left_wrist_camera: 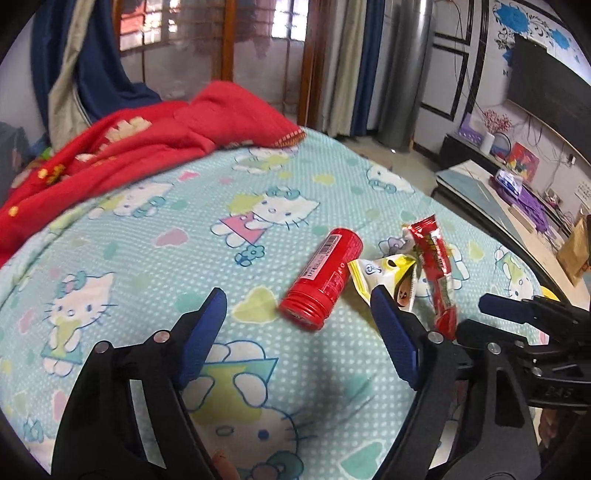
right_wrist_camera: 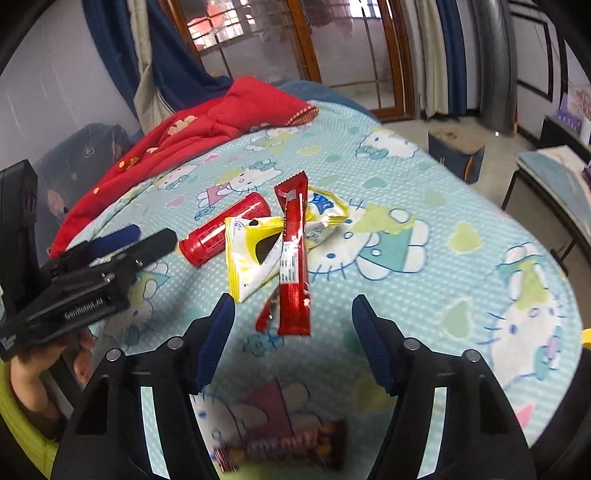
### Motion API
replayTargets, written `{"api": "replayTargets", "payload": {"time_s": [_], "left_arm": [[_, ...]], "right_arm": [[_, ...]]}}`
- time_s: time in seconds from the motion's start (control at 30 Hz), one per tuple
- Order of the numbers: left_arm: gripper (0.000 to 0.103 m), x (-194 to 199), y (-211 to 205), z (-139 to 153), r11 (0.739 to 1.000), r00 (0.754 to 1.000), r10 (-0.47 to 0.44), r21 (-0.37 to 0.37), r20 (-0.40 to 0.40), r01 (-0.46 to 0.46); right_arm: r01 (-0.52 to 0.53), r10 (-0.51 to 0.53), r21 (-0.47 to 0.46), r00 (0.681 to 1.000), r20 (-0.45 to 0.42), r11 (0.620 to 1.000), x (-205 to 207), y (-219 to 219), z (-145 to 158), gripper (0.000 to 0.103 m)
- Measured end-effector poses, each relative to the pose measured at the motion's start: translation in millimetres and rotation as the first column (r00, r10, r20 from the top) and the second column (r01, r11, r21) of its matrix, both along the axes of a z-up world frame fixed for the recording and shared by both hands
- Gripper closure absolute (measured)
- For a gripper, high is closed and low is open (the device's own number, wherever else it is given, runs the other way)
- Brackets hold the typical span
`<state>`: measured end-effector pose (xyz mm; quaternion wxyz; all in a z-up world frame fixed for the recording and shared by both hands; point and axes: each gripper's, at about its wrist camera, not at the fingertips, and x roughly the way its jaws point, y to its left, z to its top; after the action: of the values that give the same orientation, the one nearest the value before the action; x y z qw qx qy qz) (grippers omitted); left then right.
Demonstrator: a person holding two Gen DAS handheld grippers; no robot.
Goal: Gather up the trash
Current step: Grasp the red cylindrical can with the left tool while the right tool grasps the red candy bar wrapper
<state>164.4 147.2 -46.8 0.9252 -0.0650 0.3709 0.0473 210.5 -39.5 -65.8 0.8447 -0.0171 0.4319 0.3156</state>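
Your left gripper (left_wrist_camera: pixel 295 306) and right gripper (right_wrist_camera: pixel 291 314) both hover with fingers apart and empty over the bed (right_wrist_camera: pixel 424 295); the red stick wrapper (right_wrist_camera: pixel 293 258) overlaps the yellow packet (right_wrist_camera: pixel 247 254) beside the red bottle (left_wrist_camera: pixel 321 273), so a careless pinch may drag its neighbour or roll the bottle away.

Daylight enters through the window (left_wrist_camera: pixel 207 26) at the far side of the room and lights the scene evenly and fairly brightly. The panes are washed out with glare. Shadows on the bed (left_wrist_camera: pixel 147 229) are soft, with a faint dark patch under the near claw (left_wrist_camera: pixel 295 317) in the left wrist view. Both views are fisheye: the bed bulges, walls curve, and black corners frame each picture. A snack bar (right_wrist_camera: pixel 280 448) at the near edge of the right wrist view is smeared with blur. The red blanket (left_wrist_camera: pixel 129 147) is slightly soft.
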Motion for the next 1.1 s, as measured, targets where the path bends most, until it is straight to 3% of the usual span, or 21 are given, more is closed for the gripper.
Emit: {"api": "replayTargets", "payload": {"time_s": [0.17, 0.23, 0.3, 0.4, 0.43, 0.5, 0.57, 0.77, 1.1], "left_arm": [[0.032, 22.4, 5.8, -14.3, 0.999, 0.997, -0.037, 0.02, -0.07, 0.039], [0.04, 28.9, 4.7, -16.2, 0.998, 0.995, -0.054, 0.024, -0.081, 0.056], [0.041, 35.3, 2.9, -18.4, 0.997, 0.993, -0.075, 0.022, -0.09, 0.078], [0.044, 41.5, 2.0, -24.5, 0.996, 0.99, -0.093, -0.008, -0.106, 0.093], [0.048, 43.1, 1.9, -27.2, 0.995, 0.989, -0.095, -0.014, -0.11, 0.094], [0.056, 44.1, 1.0, -32.2, 0.994, 0.988, -0.104, -0.034, -0.119, 0.1], [0.065, 42.0, 0.5, -37.6, 0.993, 0.987, -0.107, -0.059, -0.117, 0.101], [0.073, 29.7, -2.7, -37.8, 0.995, 0.99, -0.092, -0.048, -0.104, 0.087], [0.077, -6.7, 0.0, -24.4, 0.989, 0.998, -0.052, -0.143, -0.033, 0.047]], "right_arm": [[0.008, -0.008, -0.02, 0.999, -0.037, 1.0, 12.1, 12.0, -9.7, 0.048], [0.011, -0.012, -0.016, 0.999, -0.051, 1.0, 14.7, 13.7, -12.7, 0.05], [0.014, -0.016, -0.025, 0.998, -0.059, 1.0, 16.9, 16.4, -16.4, 0.056], [0.017, -0.019, -0.032, 0.998, -0.064, 0.999, 18.2, 18.0, -19.5, 0.073], [0.015, -0.017, -0.035, 0.998, -0.059, 0.999, 17.5, 17.5, -20.1, 0.08], [0.011, -0.013, -0.035, 0.999, -0.052, 0.999, 14.7, 15.1, -20.2, 0.083], [0.012, -0.013, -0.023, 0.999, -0.048, 1.0, 11.0, 10.1, -20.1, 0.085], [0.028, -0.028, 0.01, 0.999, -0.042, 1.0, -0.2, -5.0, -18.1, 0.086], [0.041, -0.042, 0.055, 0.999, 0.012, 0.998, -19.8, -25.9, -3.7, 0.087]]}}
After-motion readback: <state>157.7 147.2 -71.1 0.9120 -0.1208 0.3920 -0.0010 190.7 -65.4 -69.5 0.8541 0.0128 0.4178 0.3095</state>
